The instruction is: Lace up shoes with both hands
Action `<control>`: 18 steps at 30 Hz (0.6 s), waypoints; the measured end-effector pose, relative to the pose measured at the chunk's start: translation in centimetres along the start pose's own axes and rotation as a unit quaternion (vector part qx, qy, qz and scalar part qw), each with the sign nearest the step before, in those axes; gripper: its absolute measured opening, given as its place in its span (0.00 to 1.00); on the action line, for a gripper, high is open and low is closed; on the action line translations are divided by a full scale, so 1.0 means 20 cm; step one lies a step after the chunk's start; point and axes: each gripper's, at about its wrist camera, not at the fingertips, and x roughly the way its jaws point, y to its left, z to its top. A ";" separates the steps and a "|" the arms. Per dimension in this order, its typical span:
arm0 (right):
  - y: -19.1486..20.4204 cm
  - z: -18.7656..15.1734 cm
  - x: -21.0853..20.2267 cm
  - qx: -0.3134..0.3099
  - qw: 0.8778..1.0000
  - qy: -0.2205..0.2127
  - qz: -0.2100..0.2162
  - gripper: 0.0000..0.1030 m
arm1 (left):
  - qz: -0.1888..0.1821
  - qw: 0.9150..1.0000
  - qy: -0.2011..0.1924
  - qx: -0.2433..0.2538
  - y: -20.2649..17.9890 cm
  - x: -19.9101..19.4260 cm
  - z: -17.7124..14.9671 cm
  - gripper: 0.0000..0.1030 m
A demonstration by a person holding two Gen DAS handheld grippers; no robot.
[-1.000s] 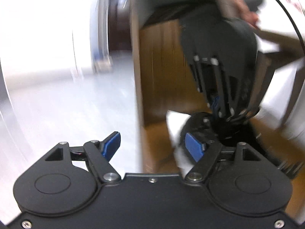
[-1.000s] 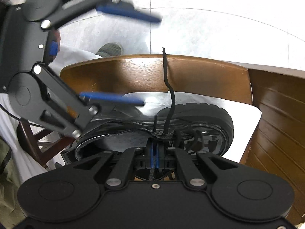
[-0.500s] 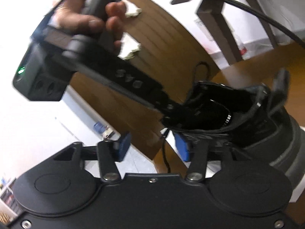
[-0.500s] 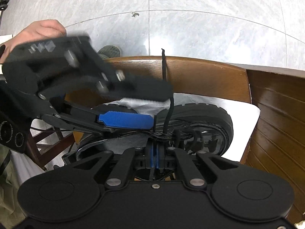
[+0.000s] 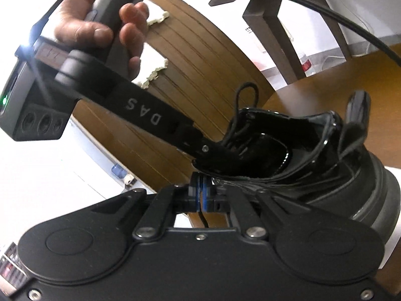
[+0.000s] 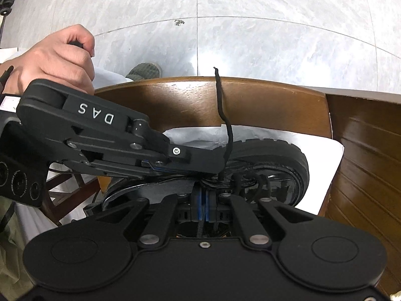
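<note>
— Where's the shoe [image 6: 270,165]?

— It's a glossy black boot on a sheet of white paper [image 6: 323,155], which lies on a brown wooden table [image 6: 175,100]. In the left wrist view its open collar faces the camera and the heel [image 5: 371,190] is off to the right.

— And the lace [image 6: 224,125]?

— Black. In the right wrist view one free end stands up from the eyelet area, its tip against the table edge. A small loop [image 5: 246,92] of lace rises above the collar in the left wrist view.

— What are the grippers doing?

— The right gripper [image 6: 202,204] has its blue pads pressed together with a strand of lace pinched between them, right at the eyelets. The left gripper [image 5: 200,195] is also closed, pads together at the boot's collar edge; a thin dark strand hangs below them, but I cannot tell whether it is actually clamped.

— Anything else around?

— A hand [image 6: 57,57] grips the left gripper's handle, another hand [image 5: 100,25] the right one's. Beyond the table is grey marble floor [image 6: 250,25].
</note>
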 end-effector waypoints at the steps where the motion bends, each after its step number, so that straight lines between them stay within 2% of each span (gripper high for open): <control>1: 0.00 0.00 0.00 -0.001 1.000 -0.003 -0.002 0.03 | 0.000 1.000 0.002 -0.005 0.00 0.00 0.00 0.03; 5: 0.01 -0.01 -0.02 0.003 1.000 -0.005 -0.004 0.11 | 0.006 1.000 0.012 -0.024 0.04 0.00 -0.01 0.02; 7: 0.01 -0.02 -0.04 0.003 1.000 -0.008 0.001 0.18 | 0.015 0.999 0.028 -0.044 0.07 0.00 -0.03 0.02; 9: 0.02 -0.04 -0.05 -0.001 1.000 -0.007 0.000 0.34 | 0.024 0.997 0.045 -0.064 0.11 0.01 -0.04 0.02; 11: 0.04 -0.06 -0.07 -0.008 1.000 -0.008 -0.007 0.41 | 0.034 0.994 0.062 -0.087 0.15 0.02 -0.06 0.02; 13: 0.04 -0.09 -0.10 -0.009 1.000 -0.019 -0.018 0.48 | 0.047 0.986 0.084 -0.136 0.22 0.03 -0.09 0.02; 15: 0.02 -0.13 -0.16 0.002 0.999 -0.044 -0.033 0.51 | 0.060 0.971 0.106 -0.205 0.30 0.03 -0.13 0.05; 16: 0.00 -0.14 -0.19 0.011 0.997 -0.058 -0.042 0.51 | 0.059 0.963 0.116 -0.235 0.33 0.03 -0.16 0.06; 18: -0.04 -0.18 -0.25 0.033 0.993 -0.090 -0.069 0.51 | 0.034 0.951 0.135 -0.276 0.35 0.04 -0.19 0.07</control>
